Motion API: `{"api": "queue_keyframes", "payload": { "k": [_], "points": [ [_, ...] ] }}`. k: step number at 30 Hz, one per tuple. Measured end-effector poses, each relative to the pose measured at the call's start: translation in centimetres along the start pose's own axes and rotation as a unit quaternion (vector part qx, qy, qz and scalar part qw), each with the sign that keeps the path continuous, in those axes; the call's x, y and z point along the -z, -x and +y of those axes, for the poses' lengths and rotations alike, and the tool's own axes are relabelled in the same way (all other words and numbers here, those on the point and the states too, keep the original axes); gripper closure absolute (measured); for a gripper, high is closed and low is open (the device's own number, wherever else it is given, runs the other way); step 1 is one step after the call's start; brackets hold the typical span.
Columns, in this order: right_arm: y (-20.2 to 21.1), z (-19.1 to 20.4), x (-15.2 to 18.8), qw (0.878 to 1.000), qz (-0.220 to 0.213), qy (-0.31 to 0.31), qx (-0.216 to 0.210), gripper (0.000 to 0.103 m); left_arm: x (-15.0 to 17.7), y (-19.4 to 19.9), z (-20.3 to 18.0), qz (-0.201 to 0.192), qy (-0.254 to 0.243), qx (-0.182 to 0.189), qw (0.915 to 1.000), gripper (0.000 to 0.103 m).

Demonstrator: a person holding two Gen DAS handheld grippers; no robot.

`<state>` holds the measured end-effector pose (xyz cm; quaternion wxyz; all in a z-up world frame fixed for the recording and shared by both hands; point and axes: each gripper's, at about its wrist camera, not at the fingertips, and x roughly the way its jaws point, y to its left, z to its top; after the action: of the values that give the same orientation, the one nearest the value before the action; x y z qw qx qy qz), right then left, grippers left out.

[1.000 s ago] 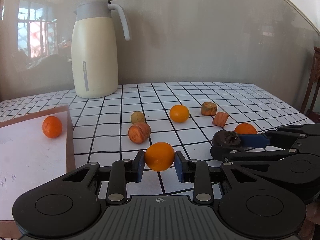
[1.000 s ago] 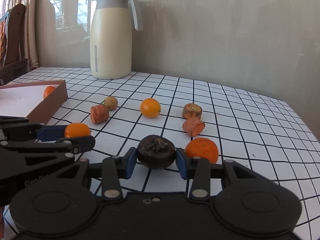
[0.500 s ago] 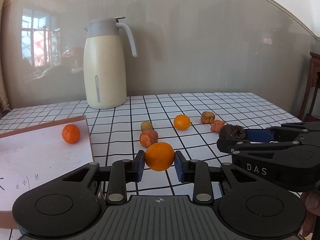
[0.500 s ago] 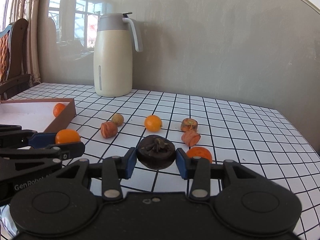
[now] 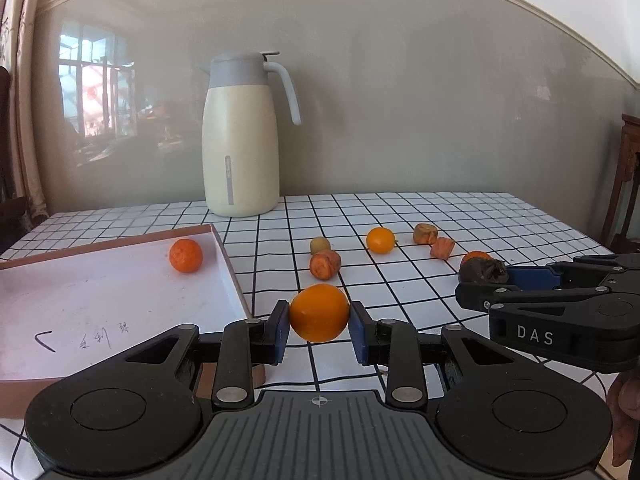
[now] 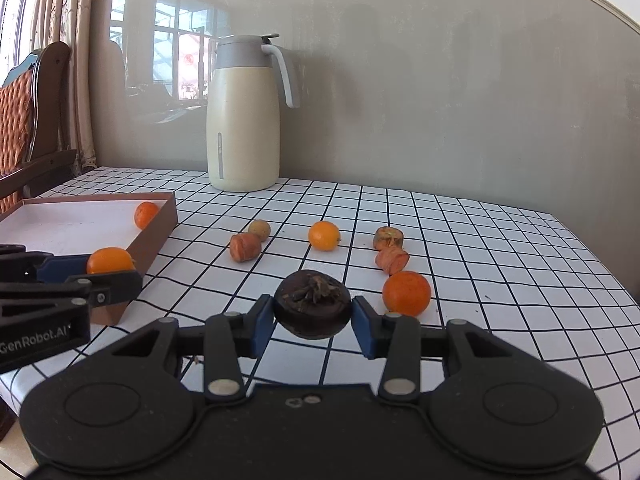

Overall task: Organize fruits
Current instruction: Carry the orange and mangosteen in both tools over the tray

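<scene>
My left gripper (image 5: pixel 319 330) is shut on an orange (image 5: pixel 319 312) and holds it above the table by the right front corner of the brown tray (image 5: pixel 230 268). My right gripper (image 6: pixel 313 323) is shut on a dark mangosteen (image 6: pixel 312 304), lifted above the table. The tray with its white floor holds one tangerine (image 5: pixel 185 255). The tray also shows in the right wrist view (image 6: pixel 158 226), with the left gripper (image 6: pixel 108 270) and its orange (image 6: pixel 109 260) beside it. The right gripper and mangosteen (image 5: pixel 482 271) show at the right of the left wrist view.
On the checked tablecloth (image 6: pixel 500 280) lie an orange (image 6: pixel 324 235), a tangerine (image 6: pixel 407 293), three carrot chunks (image 6: pixel 244 247) (image 6: pixel 388 237) (image 6: pixel 392 260) and a small yellowish fruit (image 6: pixel 259 229). A cream jug (image 6: pixel 243 114) stands at the back by the wall. A wooden chair (image 6: pixel 28 120) stands left.
Both grippers have risen and pulled back with their fruit. The left gripper has moved towards the tray's corner. Both stay shut.
</scene>
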<state>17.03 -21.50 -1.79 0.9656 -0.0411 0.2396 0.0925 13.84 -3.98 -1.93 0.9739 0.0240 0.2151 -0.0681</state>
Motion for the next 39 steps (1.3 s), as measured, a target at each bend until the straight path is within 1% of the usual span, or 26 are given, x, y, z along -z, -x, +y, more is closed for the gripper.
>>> {"api": "queue_keyframes", "payload": {
  "k": [6,11,17,24,33,39],
  "points": [
    [1.2,0.3,0.6,1.000,0.000,0.000,-0.002,0.069,0.9,2.2,0.9,-0.008,-0.004,-0.013,0.9999,0.071],
    [2.3,1.3,0.9,1.000,-0.010,0.007,-0.016,0.069,1.4,4.0,1.9,-0.014,-0.001,-0.026,0.9996,0.071],
    [3.1,3.6,1.0,0.999,-0.020,0.029,-0.040,0.069,2.1,5.9,3.7,-0.020,0.004,-0.049,0.9986,0.071],
    [3.4,6.6,0.5,0.996,-0.040,0.043,-0.071,0.069,2.6,7.4,6.9,-0.026,0.024,-0.080,0.9961,0.071],
    [3.6,10.8,0.1,0.988,-0.065,0.070,-0.122,0.069,3.3,8.7,10.2,-0.030,0.040,-0.115,0.9920,0.071],
    [3.5,12.9,-0.2,0.983,-0.074,0.080,-0.146,0.069,3.9,9.5,12.2,-0.031,0.050,-0.136,0.9891,0.071]
  ]
}}
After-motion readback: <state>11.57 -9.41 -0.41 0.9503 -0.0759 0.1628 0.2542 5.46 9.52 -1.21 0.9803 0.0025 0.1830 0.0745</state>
